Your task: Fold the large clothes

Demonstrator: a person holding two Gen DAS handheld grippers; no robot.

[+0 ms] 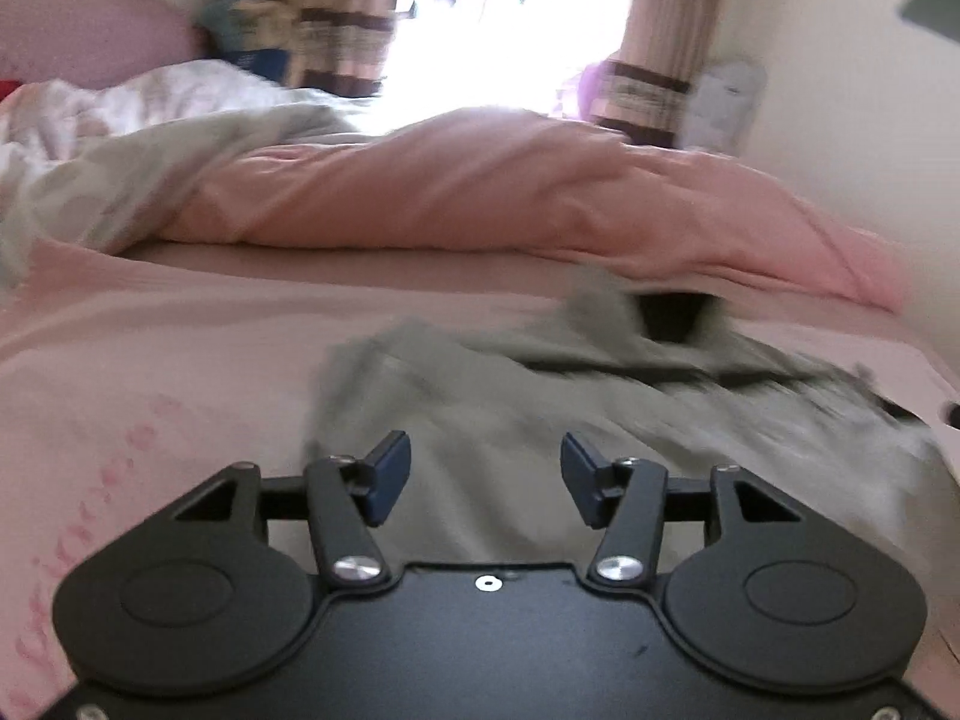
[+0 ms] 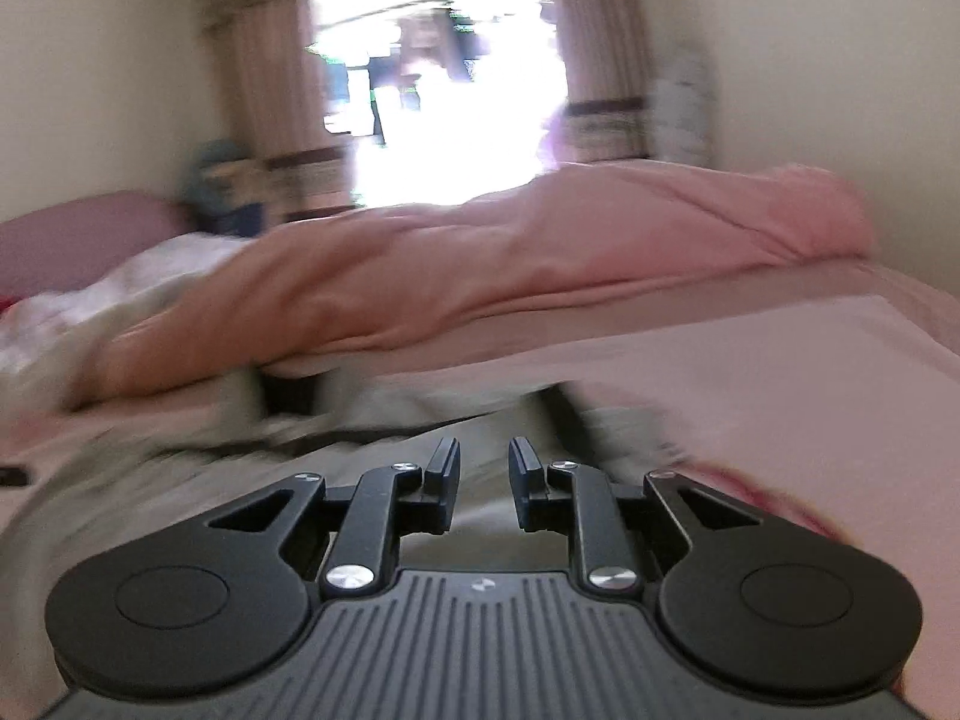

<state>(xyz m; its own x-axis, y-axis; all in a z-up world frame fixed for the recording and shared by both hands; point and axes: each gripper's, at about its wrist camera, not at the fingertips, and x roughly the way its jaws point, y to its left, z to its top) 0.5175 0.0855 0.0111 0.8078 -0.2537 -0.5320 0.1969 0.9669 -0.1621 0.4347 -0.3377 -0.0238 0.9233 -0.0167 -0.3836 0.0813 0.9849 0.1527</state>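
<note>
Left claw (image 1: 486, 477) stood wide and empty above the grey garment (image 1: 480, 396), which lay rumpled on the pink bed (image 1: 180, 330). Right claw (image 2: 483, 483) was narrow, also empty. No neat fold showed; most folding apparently remained.

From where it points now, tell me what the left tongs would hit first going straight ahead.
Most likely the grey-green garment spread on the pink bed sheet. The left tongs stand open and empty just above it, angled down. The picture is blurred, so the exact contact spot is unclear.
</note>
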